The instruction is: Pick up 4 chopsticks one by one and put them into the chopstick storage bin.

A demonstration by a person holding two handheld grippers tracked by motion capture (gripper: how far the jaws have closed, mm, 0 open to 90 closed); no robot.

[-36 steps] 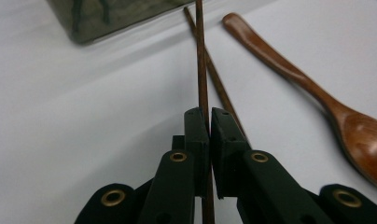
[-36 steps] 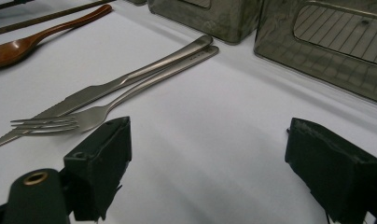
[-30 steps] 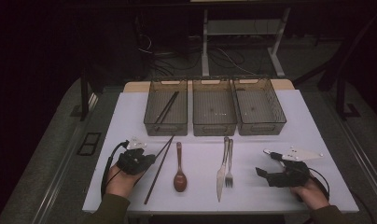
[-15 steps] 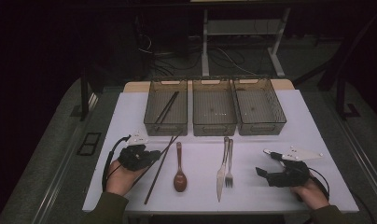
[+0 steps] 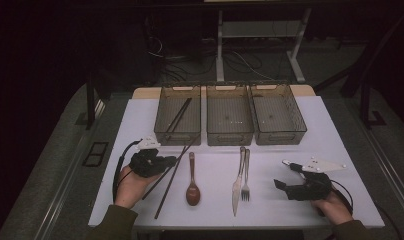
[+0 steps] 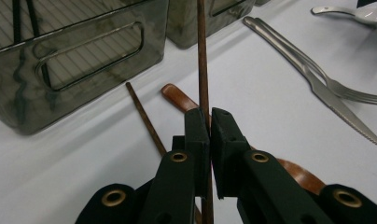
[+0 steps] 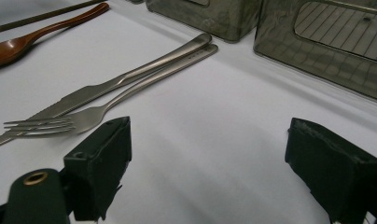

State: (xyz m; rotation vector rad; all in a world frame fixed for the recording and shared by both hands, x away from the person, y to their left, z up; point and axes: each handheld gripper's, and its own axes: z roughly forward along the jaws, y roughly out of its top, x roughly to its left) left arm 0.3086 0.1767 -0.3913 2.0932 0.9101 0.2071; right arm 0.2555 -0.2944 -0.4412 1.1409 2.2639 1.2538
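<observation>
Our left gripper (image 6: pixel 210 122) pinches one chopstick (image 6: pixel 203 60), likely bound for the left bin (image 5: pixel 177 116) holding two already. Our right gripper (image 7: pixel 207 163) rests wide, empty, near the fork (image 7: pixel 107 111).

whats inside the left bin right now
The left bin holds two dark chopsticks lying slantwise, seemingly leaning on its far wall. Their lower ends are blurred behind the tinted front wall, so whether they touch the floor is unclear.

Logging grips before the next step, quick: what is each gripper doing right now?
Left gripper: jaws closed on a chopstick.
Right gripper: jaws open, holding nothing.
</observation>
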